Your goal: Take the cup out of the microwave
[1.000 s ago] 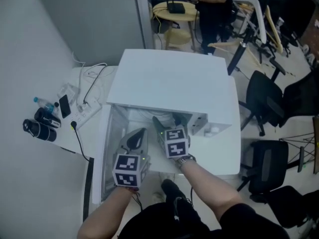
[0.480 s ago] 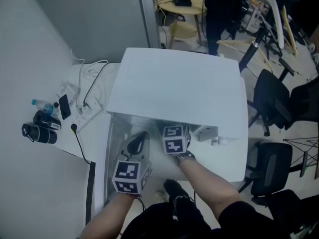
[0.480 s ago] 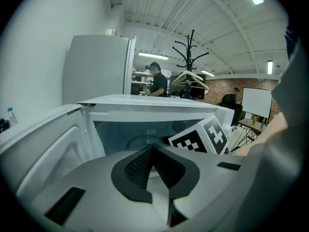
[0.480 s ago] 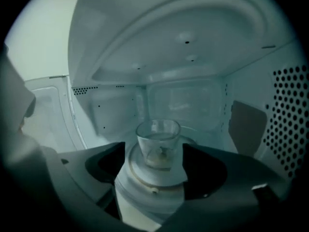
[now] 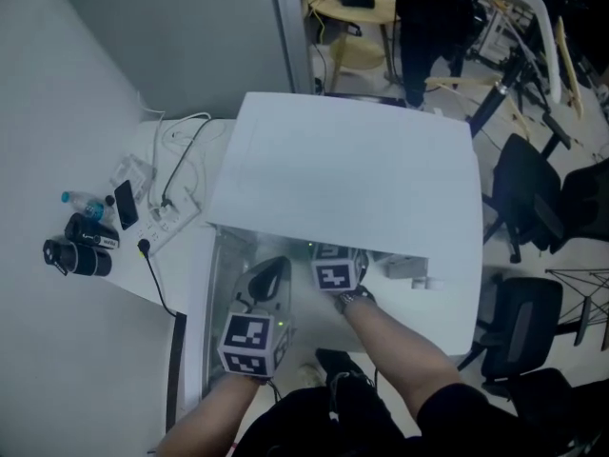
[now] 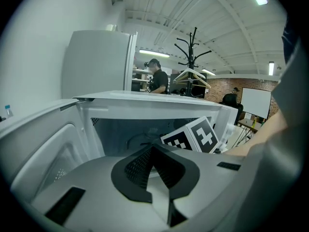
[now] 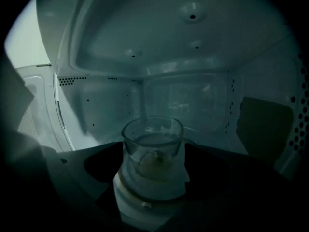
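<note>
The right gripper [image 7: 153, 164] is reaching deep into the microwave [image 5: 352, 174]. Its jaws have just been opening and are now standing wide. The cup [image 7: 152, 141] is sitting between them, and as far as the right gripper view is showing, neither pad is pressing on the glass. The cup is standing upright on the cavity floor, roughly central. It is clear-walled and carrying something pale in the bottom (liquid or residue, I cannot tell which). The left gripper [image 6: 153, 150] is hanging just outside the opening, clenched on nothing, with the open door [image 6: 43, 149] standing out on its left.

Several things could go wrong from here, as I am judging it:
- **Tipping:** The glass is looking smooth and round, so if the jaws close off-centre, one pad will be touching first and could push the cup over.
- **Slipping:** A pinch too near the rim could slip, and whatever is inside could slop out if the cup is tilting on the way out.
- **Knocking the frame:** The cavity is low and the right gripper is angling downward, so a hasty lift risks knocking the cup against the ceiling or the front lip.
- **Crowded exit:** The left gripper is sitting right beside the right forearm at the opening, and it may be crowding the way out.

As for writing, nothing legible is showing. The marker cubes [image 5: 334, 276] are carrying only black-and-white square patterns. A dark flask [image 5: 78, 255] on the table to the left has a pale label, but it is far too small to read. No brand is showing on the microwave from any of these angles.
</note>
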A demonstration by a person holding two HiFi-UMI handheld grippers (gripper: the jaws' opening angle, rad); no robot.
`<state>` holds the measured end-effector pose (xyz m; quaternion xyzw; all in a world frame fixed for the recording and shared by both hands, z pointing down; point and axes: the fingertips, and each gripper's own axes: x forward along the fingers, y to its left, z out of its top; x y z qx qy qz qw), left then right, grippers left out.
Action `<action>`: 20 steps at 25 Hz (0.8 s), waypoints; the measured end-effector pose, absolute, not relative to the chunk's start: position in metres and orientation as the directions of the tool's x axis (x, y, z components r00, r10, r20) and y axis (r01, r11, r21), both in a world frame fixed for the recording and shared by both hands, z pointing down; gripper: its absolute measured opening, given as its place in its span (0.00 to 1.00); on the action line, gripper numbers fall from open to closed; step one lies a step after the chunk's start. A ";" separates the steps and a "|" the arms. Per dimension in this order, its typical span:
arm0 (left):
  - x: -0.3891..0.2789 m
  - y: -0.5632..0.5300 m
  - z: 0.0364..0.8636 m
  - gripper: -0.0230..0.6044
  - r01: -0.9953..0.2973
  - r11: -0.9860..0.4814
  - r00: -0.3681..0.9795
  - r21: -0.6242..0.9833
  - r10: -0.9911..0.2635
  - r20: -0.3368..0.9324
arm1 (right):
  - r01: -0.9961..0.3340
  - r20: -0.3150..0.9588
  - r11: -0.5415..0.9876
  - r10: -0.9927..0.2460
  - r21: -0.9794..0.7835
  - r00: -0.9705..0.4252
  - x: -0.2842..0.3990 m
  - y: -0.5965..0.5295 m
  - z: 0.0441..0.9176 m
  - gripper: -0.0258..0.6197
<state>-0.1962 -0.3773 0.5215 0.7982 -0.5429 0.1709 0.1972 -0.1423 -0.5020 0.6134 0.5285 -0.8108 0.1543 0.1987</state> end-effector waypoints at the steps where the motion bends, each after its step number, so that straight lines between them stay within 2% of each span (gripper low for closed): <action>1: -0.197 -0.378 0.522 0.03 -0.935 -0.331 0.351 0.130 -0.799 0.489 | -0.918 0.484 0.394 -0.797 -0.038 -0.362 -0.143 -0.504 0.614 0.71; 12: -0.200 -0.377 0.526 0.03 -0.940 -0.319 0.337 0.124 -0.796 0.502 | -0.917 0.492 0.399 -0.797 -0.007 -0.351 -0.144 -0.516 0.619 0.71; 13: -0.200 -0.377 0.526 0.03 -0.940 -0.318 0.336 0.124 -0.796 0.503 | -0.915 0.493 0.404 -0.795 -0.006 -0.354 -0.145 -0.516 0.619 0.70; 15: -0.200 -0.377 0.525 0.03 -0.941 -0.316 0.334 0.123 -0.797 0.503 | -0.911 0.494 0.412 -0.792 -0.004 -0.360 -0.146 -0.515 0.618 0.59; 20: -0.202 -0.375 0.525 0.03 -0.943 -0.311 0.329 0.122 -0.801 0.501 | -0.909 0.487 0.417 -0.794 0.000 -0.364 -0.144 -0.510 0.615 0.59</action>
